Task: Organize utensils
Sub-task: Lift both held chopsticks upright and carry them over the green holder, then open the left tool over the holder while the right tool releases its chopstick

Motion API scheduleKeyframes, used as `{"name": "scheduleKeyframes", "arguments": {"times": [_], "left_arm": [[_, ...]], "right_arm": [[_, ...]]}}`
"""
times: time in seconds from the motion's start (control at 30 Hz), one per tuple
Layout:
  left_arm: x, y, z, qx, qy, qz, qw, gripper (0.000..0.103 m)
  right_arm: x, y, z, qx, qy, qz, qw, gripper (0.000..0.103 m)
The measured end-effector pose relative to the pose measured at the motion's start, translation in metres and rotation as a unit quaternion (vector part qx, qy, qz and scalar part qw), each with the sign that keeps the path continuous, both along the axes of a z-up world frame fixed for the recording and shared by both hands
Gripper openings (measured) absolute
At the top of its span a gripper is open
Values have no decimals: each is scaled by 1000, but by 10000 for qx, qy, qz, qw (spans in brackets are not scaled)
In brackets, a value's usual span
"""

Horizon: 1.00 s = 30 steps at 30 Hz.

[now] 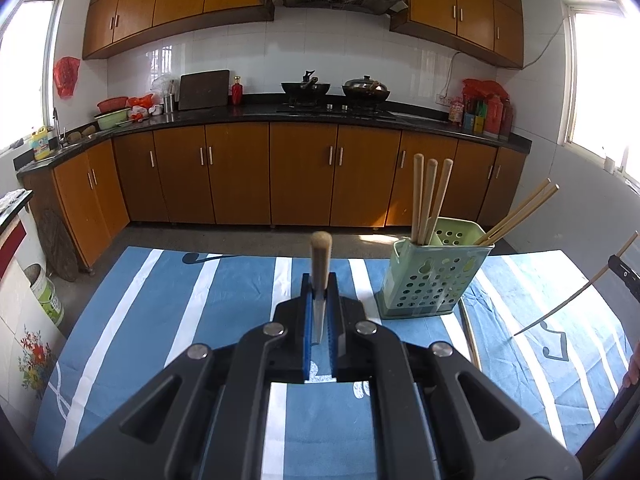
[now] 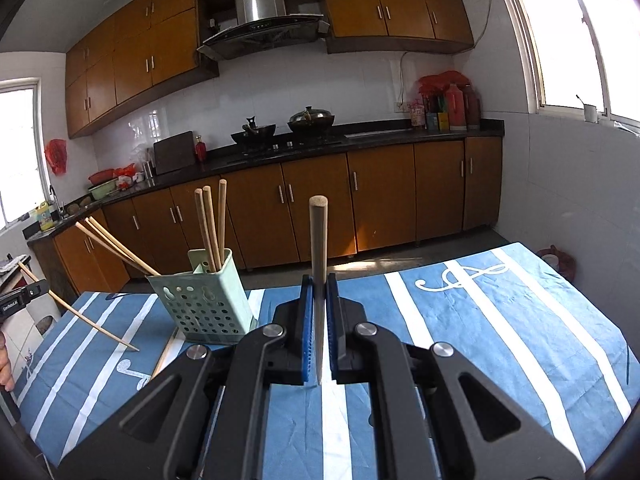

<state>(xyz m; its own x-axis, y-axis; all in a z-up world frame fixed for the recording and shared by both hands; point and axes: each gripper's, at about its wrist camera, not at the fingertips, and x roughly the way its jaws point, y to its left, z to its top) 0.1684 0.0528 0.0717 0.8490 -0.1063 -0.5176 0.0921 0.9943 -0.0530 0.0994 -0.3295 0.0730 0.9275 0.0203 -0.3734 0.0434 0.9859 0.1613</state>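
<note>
My left gripper (image 1: 320, 286) is shut on one wooden chopstick (image 1: 320, 256) that stands upright between the blue pads. My right gripper (image 2: 319, 284) is shut on another chopstick (image 2: 318, 240), also upright. A light green perforated utensil holder (image 1: 430, 276) stands on the blue striped cloth to the right of my left gripper; it shows left of my right gripper (image 2: 202, 300). Three chopsticks (image 1: 430, 196) stand in one compartment and two (image 1: 520, 212) lean out of the other. One more chopstick (image 1: 469, 332) lies on the cloth beside the holder.
The table wears a blue cloth with white stripes (image 2: 500, 320). Behind it runs a kitchen counter (image 1: 320, 114) with woks, bottles and wooden cabinets. The right gripper with its chopstick shows at the right edge of the left wrist view (image 1: 624, 272).
</note>
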Motion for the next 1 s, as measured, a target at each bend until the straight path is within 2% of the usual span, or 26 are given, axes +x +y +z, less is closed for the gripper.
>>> {"name": "scheduleKeyframes", "arguments": {"times": [0.13, 0.3, 0.5, 0.67, 0.77, 0.9, 1.0], "left_arm": [[-7, -8, 17, -151, -42, -266, 9995, 7], [-20, -28, 53, -336, -193, -773, 9963, 7], [-24, -61, 99, -401, -673, -1013, 9918, 7], [-11, -81, 125, -554, -1040, -880, 9891, 7], [3, -91, 133, -623, -1258, -686, 9877, 7], [27, -102, 130, -583, -1351, -553, 9876, 7], [45, -106, 117, -507, -1201, -510, 9901, 7]], "right_arm": [[-4, 5, 22, 198, -174, 246, 9993, 7], [-14, 19, 64, 491, -636, 743, 9940, 7], [-14, 45, 100, 313, -1239, 987, 9869, 7], [3, 62, 107, 136, -1428, 933, 9853, 7], [16, 65, 107, 189, -1450, 906, 9851, 7], [41, 69, 100, 235, -1325, 874, 9870, 7], [59, 74, 89, 211, -1153, 835, 9896, 7]]}}
